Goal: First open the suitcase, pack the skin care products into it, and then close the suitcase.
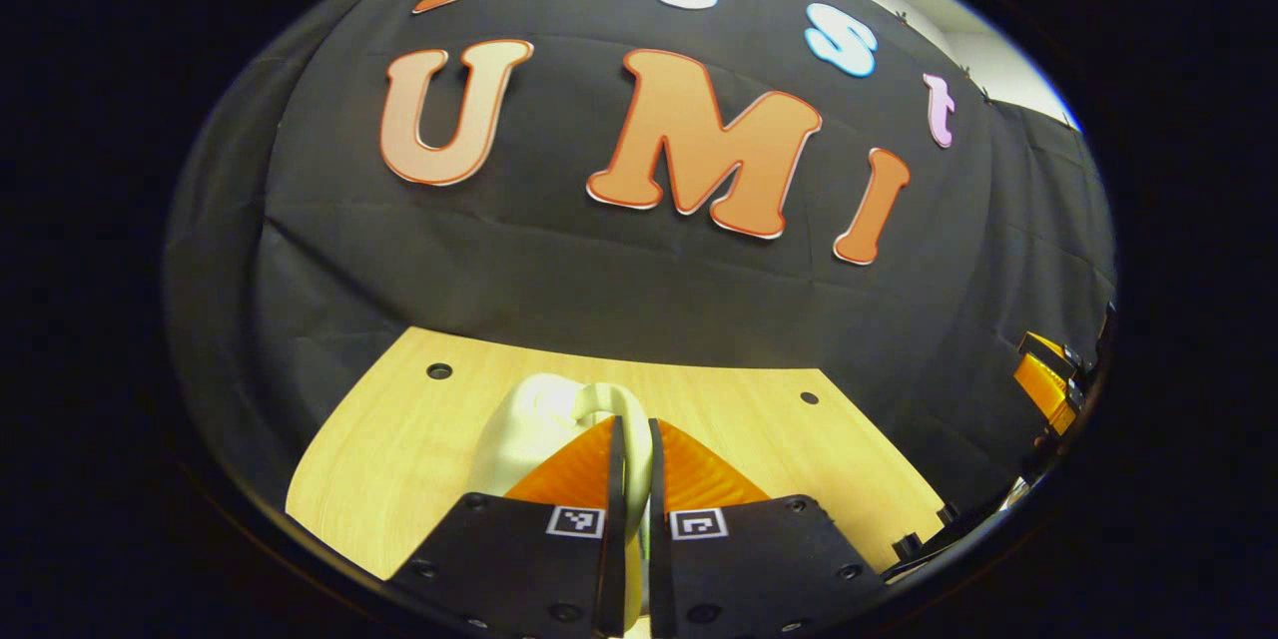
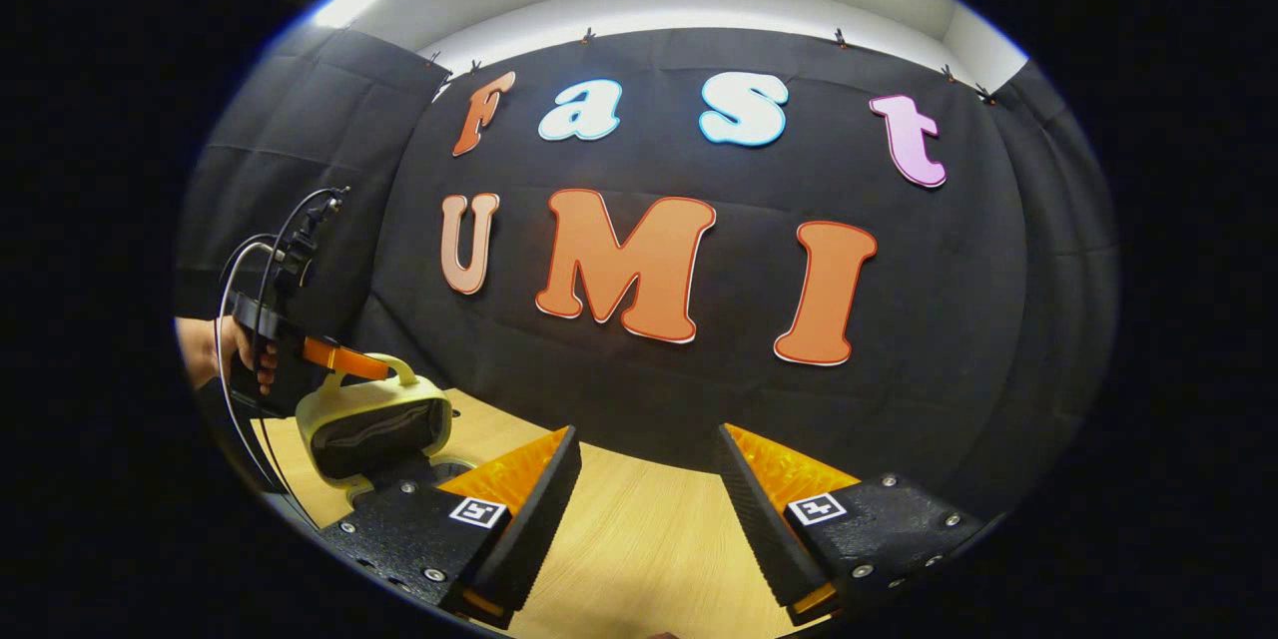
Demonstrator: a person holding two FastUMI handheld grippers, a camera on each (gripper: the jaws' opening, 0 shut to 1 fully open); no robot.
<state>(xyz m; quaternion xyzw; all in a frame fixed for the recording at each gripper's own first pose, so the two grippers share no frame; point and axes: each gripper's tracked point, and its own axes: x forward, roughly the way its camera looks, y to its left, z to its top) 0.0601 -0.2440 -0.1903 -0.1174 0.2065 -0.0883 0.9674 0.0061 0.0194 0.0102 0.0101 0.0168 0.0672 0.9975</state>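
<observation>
In the left gripper view, the left claw (image 1: 630, 479) is closed almost fully, and its two fingers press on the thin handle (image 1: 611, 399) of the pale suitcase (image 1: 519, 439). The suitcase stands on the wooden table (image 1: 399, 439), just in front of the claw and partly hidden by it. I judge that the step in hand is the opening of the suitcase, with the lid held by its handle. To do it well, the grip must be kept firm, because the handle is thin and rounded and could slip out between the fingers.

In the right gripper view, the right claw (image 2: 644, 479) is wide open and holds nothing; it hangs above a bare part of the table (image 2: 639, 539). Far to the left, the suitcase (image 2: 374, 419) appears with its lid raised, and a dark lining is seen inside. The left claw (image 2: 344, 359), held by a hand (image 2: 245, 349), grips the handle (image 2: 399, 369) on top. The lid should follow the arc of its hinge, not a straight pull. If the base starts to lift, the free right claw could press it down. I cannot make out any skin care products.
</observation>
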